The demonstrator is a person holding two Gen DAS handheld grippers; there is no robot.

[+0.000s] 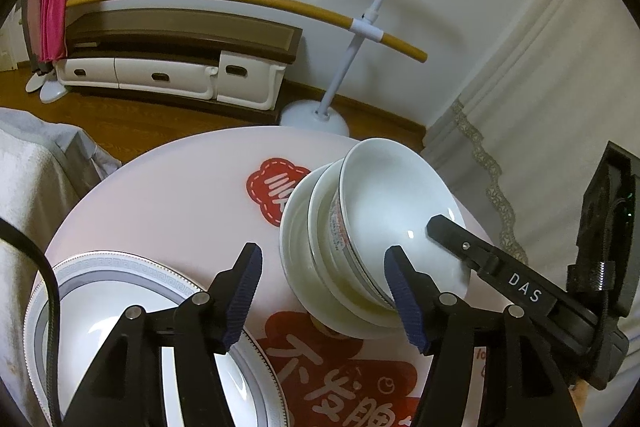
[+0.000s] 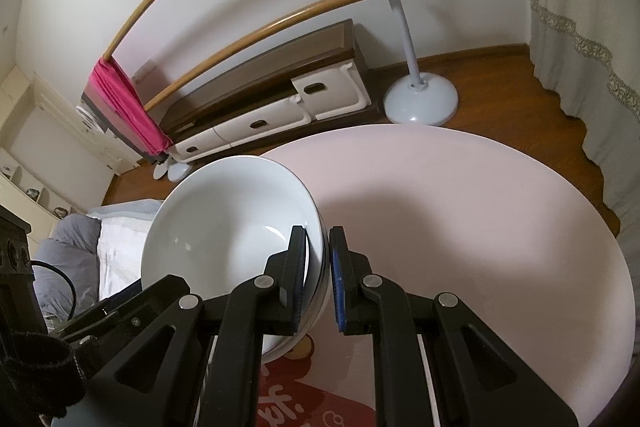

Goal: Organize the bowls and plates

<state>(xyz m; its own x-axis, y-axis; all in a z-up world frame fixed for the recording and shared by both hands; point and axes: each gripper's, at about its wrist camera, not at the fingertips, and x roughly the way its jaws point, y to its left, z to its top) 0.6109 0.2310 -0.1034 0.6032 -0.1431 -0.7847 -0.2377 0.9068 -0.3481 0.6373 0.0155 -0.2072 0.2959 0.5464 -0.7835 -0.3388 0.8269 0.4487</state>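
- Table (image 1: 160,195), round and pale pink with red printed patches, carries all the crockery; one table, seen from both wrists.
- Clothes rack (image 1: 362,27) with a white pole, a round white base and tan bars stands on the wooden floor beyond the table's far edge, with a pink cloth (image 1: 54,7) hanging from its upper bar.
- Low cabinet (image 1: 180,67), brown on top with three white drawer fronts, runs along the wall behind the rack.
- Plates (image 1: 132,267): at least one, white with a grey key-pattern rim, lies flat at the table's near left edge, partly hidden under the left gripper; whether more lie under it I cannot tell.
- Bowls (image 1: 384,203): three can be counted, nested one inside another, the whole stack tilted steeply onto its side near the right part of the table. The innermost bowl is empty; the middle one shows a printed band on its outer wall.
- Right gripper (image 2: 318,255) is clamped on the bowls' rim, one finger inside the innermost bowl and the other outside the stack.
- Left gripper (image 1: 324,291) has its jaws apart, with nothing between the pads; its right finger (image 1: 404,299) stands close by the outer wall of the stack, though contact cannot be judged.
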